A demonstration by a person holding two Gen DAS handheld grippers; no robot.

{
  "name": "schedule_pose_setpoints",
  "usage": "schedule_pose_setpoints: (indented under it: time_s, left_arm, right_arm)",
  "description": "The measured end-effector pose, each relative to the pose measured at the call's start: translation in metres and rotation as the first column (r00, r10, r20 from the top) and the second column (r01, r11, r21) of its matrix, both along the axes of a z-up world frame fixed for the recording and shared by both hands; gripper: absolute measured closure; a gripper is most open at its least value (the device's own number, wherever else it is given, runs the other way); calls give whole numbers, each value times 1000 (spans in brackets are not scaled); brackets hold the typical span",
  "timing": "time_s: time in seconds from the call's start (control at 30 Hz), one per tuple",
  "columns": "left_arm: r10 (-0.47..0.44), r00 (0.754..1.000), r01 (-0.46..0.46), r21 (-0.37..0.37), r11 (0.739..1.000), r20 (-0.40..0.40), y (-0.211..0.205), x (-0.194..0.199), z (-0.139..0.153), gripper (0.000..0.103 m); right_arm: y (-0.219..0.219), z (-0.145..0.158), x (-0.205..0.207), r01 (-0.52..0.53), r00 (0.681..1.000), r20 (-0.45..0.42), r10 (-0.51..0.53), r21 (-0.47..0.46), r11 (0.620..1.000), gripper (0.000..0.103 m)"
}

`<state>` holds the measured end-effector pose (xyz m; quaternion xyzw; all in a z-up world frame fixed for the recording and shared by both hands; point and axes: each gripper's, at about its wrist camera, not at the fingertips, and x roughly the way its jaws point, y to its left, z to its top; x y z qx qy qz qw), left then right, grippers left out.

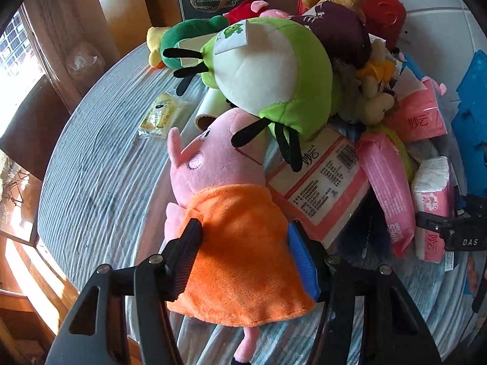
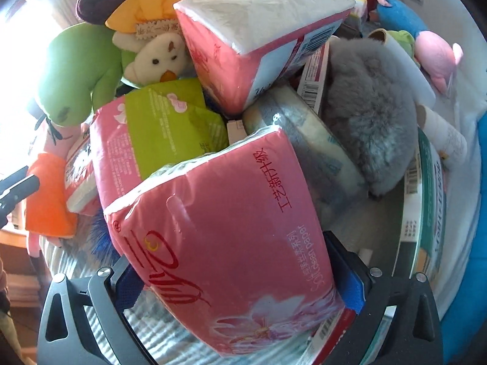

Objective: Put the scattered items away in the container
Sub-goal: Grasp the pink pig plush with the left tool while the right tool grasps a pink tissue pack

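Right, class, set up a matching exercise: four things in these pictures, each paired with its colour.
Things:
1. pig plush's dress
2. tissue pack in the right tool
3. case at the table's far edge
4. round furry item

Colours:
A. grey
B. red
C. orange
D. pink

Pairs: 1-C, 2-D, 3-B, 4-A

Left gripper (image 1: pixel 243 254): black angular plastic frame, silver screw heads at the finger pivots.
Left pads: one ribbed black, one blue.
Right gripper (image 2: pixel 240 276): matching black frame, silver screws, blue textured pads on both fingers.
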<state>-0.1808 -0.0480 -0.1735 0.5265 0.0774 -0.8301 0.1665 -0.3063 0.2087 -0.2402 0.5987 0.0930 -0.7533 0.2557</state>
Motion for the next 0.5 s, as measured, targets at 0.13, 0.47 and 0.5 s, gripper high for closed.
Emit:
schedule_pose_setpoints:
  time_s: [0.13,0.47,0.5]
  left_arm:
    - [30,999,-30,16,999,19,-17,-20,-5,42]
    - [56,994,-55,-14,998,92,-29,-45,-30,39]
    - [53,995,-52,-10,999,84,-28,-42,-28,41]
  right_arm:
    - [5,5,19,-4,1000,19,5,-32,999,4]
    - [12,12,14,57,998,-33,-57,-12,998,13]
    - [11,12,15,65,997,-45,-65,1,998,14]
